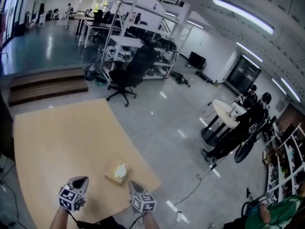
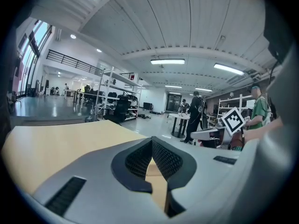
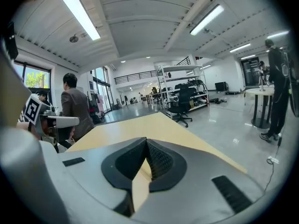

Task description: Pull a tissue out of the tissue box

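A tan tissue box [image 1: 116,173] sits on the light wooden table [image 1: 62,132] near its front right corner, with a white tissue [image 1: 121,169] sticking up from its top. My left gripper [image 1: 82,180] hovers to the box's left and my right gripper [image 1: 134,185] just to its lower right; neither touches it. In the left gripper view the left gripper [image 2: 152,141] has its jaws met at the tips with nothing between them. In the right gripper view the right gripper [image 3: 146,141] is shut and empty too, looking out over bare tabletop [image 3: 135,127].
The table's right edge [image 1: 138,149] drops to a grey floor. A black office chair [image 1: 129,73] and metal shelves [image 1: 143,42] stand beyond the table. People are at a round white table [image 1: 225,111] on the right. Wooden steps [image 1: 47,84] lie at the far left.
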